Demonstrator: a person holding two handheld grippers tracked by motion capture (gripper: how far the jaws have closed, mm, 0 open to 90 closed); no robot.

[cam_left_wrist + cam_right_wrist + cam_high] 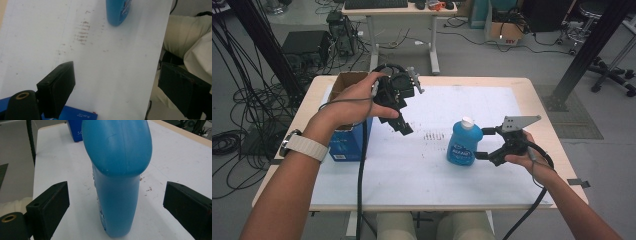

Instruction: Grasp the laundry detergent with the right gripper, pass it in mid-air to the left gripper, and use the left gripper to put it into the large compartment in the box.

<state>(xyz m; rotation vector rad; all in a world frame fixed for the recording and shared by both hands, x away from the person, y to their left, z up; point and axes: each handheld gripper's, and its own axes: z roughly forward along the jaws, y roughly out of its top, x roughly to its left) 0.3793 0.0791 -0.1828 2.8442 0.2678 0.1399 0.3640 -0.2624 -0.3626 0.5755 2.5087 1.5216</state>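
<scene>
I have the blue bottle [463,144] standing upright on the white sheet [422,165] that covers the worktop [542,95], right of its middle, white cap on top. My right tongs [481,143] sit at the bottle's right side, held level, and their two black jaws stand wide apart with the bottle between them. In the right gripper view there is a clear gap on either side of the bottle [117,177], so the pads do not press on it.

My left tongs [402,125] hang above the sheet, left of the bottle and well apart from it, pointing down and toward it. Their jaws are wide too, with nothing between them; the left gripper view looks past them at the smudged sheet [105,65] and the bottle's base [117,12]. A blue box [352,142] stands at the worktop's left edge, under my left wrist.
</scene>
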